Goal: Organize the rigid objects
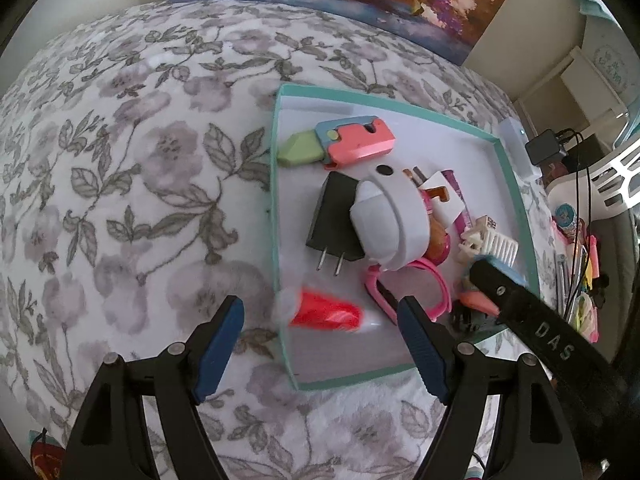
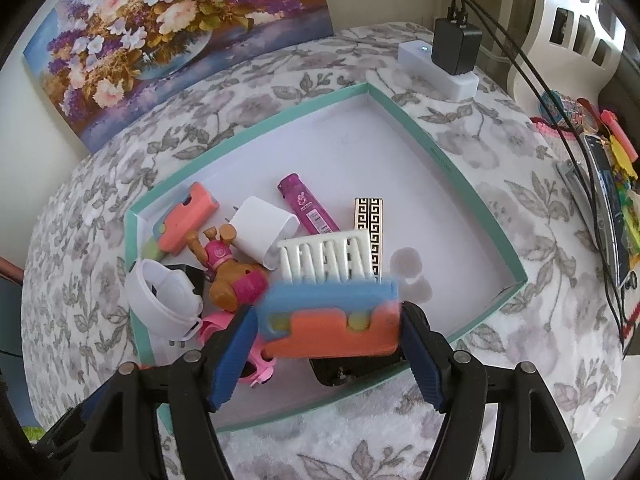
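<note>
Between the blue pads of the left gripper (image 1: 320, 332), at the 6 o'clock side of its view, a red cone-shaped thing (image 1: 326, 314) with a white fluffy end lies across the near rim of the teal box (image 1: 276, 200). The fingers stand wide, with a clear gap on both sides of the cone, so nothing is held there.

The right gripper (image 2: 326, 340) points down over the box corner at 6 o'clock in its own view. A blue and orange toy block (image 2: 332, 320) sits between its pads and nearly fills the opening. The block is blurred, so I cannot tell if the pads press on it or have let it go.

Further in, towards 9 o'clock of the box, many things are piled together: a black plug adapter (image 1: 332, 216), a white round case (image 1: 384, 220), pink glasses (image 1: 436, 292), a puppy figure (image 2: 236, 276), a white charger (image 2: 264, 232) and a white comb (image 2: 328, 258). A purple lighter (image 2: 308, 208) lies near the middle. The 12 to 3 o'clock part of the box floor is bare. Behind, at 11 o'clock, a flower painting (image 2: 160, 32) leans on the wall.

I judge that the step is placing collected items into the box. Next, the cone needs a push fully over the rim, and the block needs free floor to land on, better towards 3 o'clock.
</note>
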Motion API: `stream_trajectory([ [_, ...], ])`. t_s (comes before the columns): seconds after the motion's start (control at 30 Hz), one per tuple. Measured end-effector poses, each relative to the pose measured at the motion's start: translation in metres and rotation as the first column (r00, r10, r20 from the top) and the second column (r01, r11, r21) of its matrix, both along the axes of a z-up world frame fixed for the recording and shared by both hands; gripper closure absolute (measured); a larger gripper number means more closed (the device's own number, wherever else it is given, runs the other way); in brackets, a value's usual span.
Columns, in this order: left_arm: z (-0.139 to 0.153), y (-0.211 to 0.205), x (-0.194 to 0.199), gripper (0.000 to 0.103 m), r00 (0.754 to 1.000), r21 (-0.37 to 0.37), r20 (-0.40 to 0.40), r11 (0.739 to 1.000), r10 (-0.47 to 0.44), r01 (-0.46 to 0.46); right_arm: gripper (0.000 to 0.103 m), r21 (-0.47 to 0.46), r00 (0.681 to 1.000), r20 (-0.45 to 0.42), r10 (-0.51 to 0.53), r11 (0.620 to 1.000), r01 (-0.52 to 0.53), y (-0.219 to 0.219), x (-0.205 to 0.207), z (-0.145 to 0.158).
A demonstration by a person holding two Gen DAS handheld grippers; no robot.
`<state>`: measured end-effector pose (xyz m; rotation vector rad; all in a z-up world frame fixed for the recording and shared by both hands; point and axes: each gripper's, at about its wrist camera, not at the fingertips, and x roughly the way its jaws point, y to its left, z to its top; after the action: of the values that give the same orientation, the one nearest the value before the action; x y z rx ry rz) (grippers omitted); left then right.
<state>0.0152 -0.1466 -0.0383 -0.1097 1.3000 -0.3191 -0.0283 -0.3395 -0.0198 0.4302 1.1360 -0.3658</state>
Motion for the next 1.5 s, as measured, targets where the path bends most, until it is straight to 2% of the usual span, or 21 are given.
stream_trajectory([
  [0.17, 0.000, 0.012, -0.001, 0.023, 0.999, 0.015, 0.004, 0.999, 0.036, -0.036, 0.022, -0.009, 1.000, 0.013, 0.002, 1.000, -0.002, 0.003, -0.003, 0.003],
  [0.3, 0.003, 0.026, -0.001, 0.022, 0.996, 0.067, 0.043, 0.994, 0.078, -0.081, 0.022, -0.014, 1.000, 0.010, 0.010, 1.000, -0.010, 0.007, -0.006, 0.004],
  [0.4, 0.004, 0.038, -0.001, 0.009, 0.993, 0.096, 0.059, 0.989, 0.105, -0.110, 0.022, -0.027, 1.000, 0.010, 0.024, 0.999, -0.024, 0.013, -0.009, 0.005],
  [0.63, 0.005, 0.061, -0.002, 0.009, 0.983, 0.132, 0.087, 0.976, 0.161, -0.171, 0.019, -0.062, 0.997, 0.009, 0.079, 0.995, -0.079, 0.032, -0.016, 0.008],
  [0.73, 0.006, 0.070, -0.004, 0.009, 0.979, 0.131, 0.095, 0.973, 0.179, -0.190, 0.010, -0.080, 0.995, 0.009, 0.102, 0.992, -0.101, 0.040, -0.019, 0.009],
  [0.77, 0.006, 0.071, -0.004, 0.009, 0.979, 0.132, 0.098, 0.972, 0.181, -0.193, 0.003, -0.089, 0.994, 0.009, 0.107, 0.990, -0.106, 0.043, -0.020, 0.010],
  [0.8, 0.007, 0.073, -0.005, 0.008, 0.978, 0.136, 0.103, 0.971, 0.183, -0.196, 0.002, -0.096, 0.994, 0.011, 0.111, 0.989, -0.110, 0.045, -0.021, 0.011],
  [0.93, 0.010, 0.080, -0.009, 0.007, 0.975, 0.148, 0.122, 0.968, 0.187, -0.204, 0.001, -0.100, 0.992, 0.025, 0.120, 0.988, -0.117, 0.052, -0.025, 0.016],
  [1.13, 0.025, 0.089, -0.016, 0.005, 0.969, 0.117, 0.167, 0.972, 0.182, -0.202, 0.000, -0.110, 0.990, 0.046, 0.132, 0.986, -0.127, 0.059, -0.032, 0.023],
  [1.3, 0.037, 0.092, -0.026, 0.005, 0.965, 0.156, 0.218, 0.971, 0.145, -0.181, 0.000, -0.105, 0.990, 0.067, 0.126, 0.987, -0.119, 0.062, -0.039, 0.029],
  [1.5, 0.046, 0.099, -0.034, 0.005, 0.961, 0.160, 0.244, 0.972, 0.129, -0.171, 0.000, -0.097, 0.990, 0.070, 0.123, 0.988, -0.116, 0.065, -0.043, 0.033],
])
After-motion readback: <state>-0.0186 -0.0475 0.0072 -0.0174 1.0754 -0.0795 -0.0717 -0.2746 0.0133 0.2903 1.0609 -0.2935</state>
